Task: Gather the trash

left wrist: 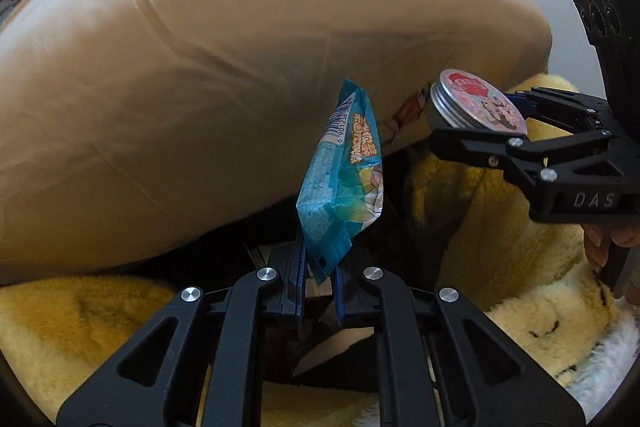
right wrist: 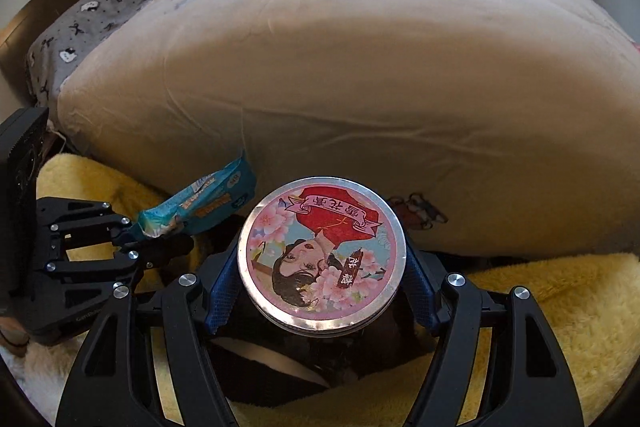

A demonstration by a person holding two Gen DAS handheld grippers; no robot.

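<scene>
We are examining two pieces of trash, both off the ground. The blue wrapper (left wrist: 342, 179) is standing up from the left gripper (left wrist: 320, 279), whose fingers are pinching its bottom corner, nearly closed, with only the thin film between the pads. In the right wrist view the same wrapper (right wrist: 200, 205) is lying at about ten o'clock from the tin. We are judging it very light, soft and crinkly; held by one corner, it is free to flop or swing, and slick film may slide out of a loose pinch. A hold deeper into the crimped seam would be safer.

The round tin (right wrist: 322, 261), with a painted lid and threaded metal rim, is sitting between the blue pads of the right gripper (right wrist: 320, 291), which are spread fairly wide and pressing on opposite sides of its wall. In the left wrist view the tin (left wrist: 478, 101) is showing at about two o'clock, tilted. We are judging it stiff, smooth and somewhat slippery; whether it is full we cannot tell. Gripping across the side wall below the lid is sound.

Behind both items a beige cushion (right wrist: 340, 87) is filling the twelve o'clock field. A yellow fleece blanket (left wrist: 500, 219) is lying beneath the grippers. No bin is visible.
</scene>
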